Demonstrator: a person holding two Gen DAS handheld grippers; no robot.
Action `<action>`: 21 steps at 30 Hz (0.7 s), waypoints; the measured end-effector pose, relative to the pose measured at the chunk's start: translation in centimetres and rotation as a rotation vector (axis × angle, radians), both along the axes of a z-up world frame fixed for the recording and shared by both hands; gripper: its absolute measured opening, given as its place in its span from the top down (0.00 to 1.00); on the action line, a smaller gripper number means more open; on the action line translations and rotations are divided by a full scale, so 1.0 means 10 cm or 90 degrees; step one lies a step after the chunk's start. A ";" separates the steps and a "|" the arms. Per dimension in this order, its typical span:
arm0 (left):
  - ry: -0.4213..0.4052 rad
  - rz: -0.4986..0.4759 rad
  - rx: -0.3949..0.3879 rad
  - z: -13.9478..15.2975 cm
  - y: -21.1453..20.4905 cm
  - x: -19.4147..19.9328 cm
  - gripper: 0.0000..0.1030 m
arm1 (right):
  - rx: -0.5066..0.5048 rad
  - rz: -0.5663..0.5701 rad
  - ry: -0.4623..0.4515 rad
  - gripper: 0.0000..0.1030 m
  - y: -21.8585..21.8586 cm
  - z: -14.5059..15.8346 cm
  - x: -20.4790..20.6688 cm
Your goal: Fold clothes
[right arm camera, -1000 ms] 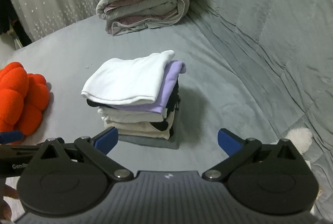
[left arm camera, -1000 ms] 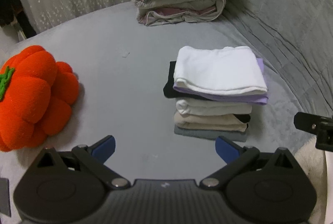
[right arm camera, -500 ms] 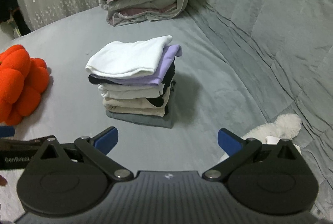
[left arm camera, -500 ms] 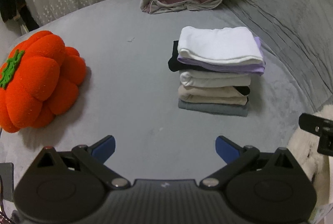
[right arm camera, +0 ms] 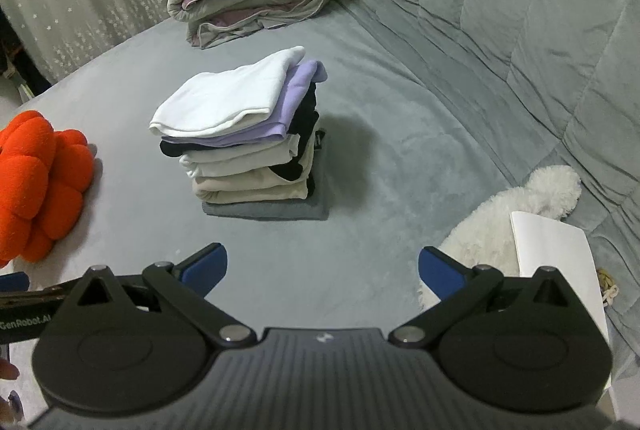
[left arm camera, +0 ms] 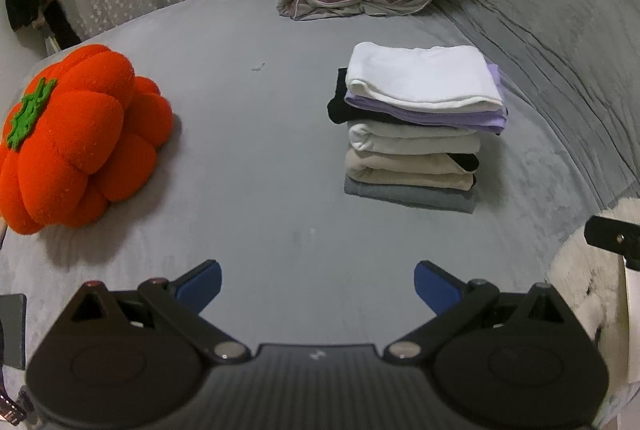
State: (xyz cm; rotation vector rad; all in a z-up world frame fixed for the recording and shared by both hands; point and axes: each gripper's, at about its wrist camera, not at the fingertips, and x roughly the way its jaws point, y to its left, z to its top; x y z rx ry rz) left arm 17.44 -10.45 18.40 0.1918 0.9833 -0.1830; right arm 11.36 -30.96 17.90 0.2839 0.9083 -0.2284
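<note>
Both the left gripper (left arm camera: pixel 316 280) and right gripper (right arm camera: pixel 322 266) hung spread and empty near the folded clothes stack (left arm camera: pixel 420 126), arguably because nothing loose remained.

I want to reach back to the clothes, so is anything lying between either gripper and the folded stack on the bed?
Nothing visible. Bare grey bedding lies between the open left gripper and the folded stack, and between the open right gripper and it. The orange pumpkin cushion and white fluffy toy sit off to the sides.
</note>
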 end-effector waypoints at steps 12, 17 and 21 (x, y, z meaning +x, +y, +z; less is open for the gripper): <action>-0.006 0.001 0.012 0.06 0.02 -0.10 0.00 | -0.018 0.014 -0.005 0.00 0.15 0.08 -0.05; -0.007 -0.002 0.010 0.09 0.02 -0.13 0.01 | -0.026 0.018 -0.006 0.00 0.19 0.12 -0.07; -0.008 -0.006 0.011 0.10 0.00 -0.16 0.01 | -0.029 0.020 -0.007 0.00 0.22 0.13 -0.08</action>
